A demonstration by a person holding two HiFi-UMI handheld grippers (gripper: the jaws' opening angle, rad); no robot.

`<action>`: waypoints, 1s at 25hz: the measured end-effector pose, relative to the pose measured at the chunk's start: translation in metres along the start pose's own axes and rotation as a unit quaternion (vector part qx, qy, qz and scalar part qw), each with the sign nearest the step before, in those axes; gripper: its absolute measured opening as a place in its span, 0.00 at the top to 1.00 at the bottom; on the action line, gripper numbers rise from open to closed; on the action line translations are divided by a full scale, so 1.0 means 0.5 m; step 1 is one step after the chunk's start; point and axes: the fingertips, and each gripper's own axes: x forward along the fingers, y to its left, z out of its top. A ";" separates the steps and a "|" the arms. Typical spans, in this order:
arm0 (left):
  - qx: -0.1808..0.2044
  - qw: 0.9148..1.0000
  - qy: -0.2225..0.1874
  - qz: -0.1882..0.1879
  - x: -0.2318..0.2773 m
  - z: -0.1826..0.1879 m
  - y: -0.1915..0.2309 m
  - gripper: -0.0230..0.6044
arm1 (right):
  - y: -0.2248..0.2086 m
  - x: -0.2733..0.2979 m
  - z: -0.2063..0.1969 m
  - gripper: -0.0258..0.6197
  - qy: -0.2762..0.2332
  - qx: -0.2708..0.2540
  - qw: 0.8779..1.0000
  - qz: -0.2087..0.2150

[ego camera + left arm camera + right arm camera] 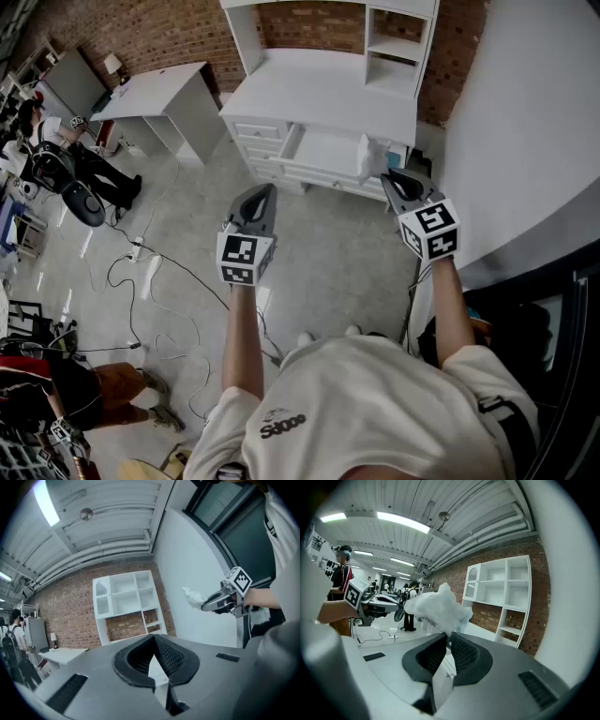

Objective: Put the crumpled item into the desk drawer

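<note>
Crumpled white plastic item point(374, 157) pinched at grey right gripper point(388, 176) tips, over right end of white wooden desk's point(319, 94) open drawer point(323, 152), grey floor point(328, 244) before desk; left gripper view, left gripper point(153, 638) ribbed black pads closed together, empty; right gripper view, wrinkled puffy item clamped between pads, desk shelves beyond.

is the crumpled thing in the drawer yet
No, the crumpled white item is pinched between the jaws of the right gripper, held up in the air.
</note>
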 end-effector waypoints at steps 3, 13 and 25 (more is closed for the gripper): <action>0.002 1.000 0.001 -0.001 0.021 -0.002 0.018 0.93 | -0.013 0.026 0.001 0.91 -0.001 0.000 1.000 0.001; -0.012 1.000 0.011 0.017 0.060 -0.001 -0.017 0.93 | -0.076 0.021 -0.020 0.91 -0.018 0.004 1.000 0.016; -0.036 0.999 0.024 0.028 0.164 -0.007 -0.040 0.93 | -0.195 0.043 -0.090 0.91 -0.001 0.017 1.000 0.015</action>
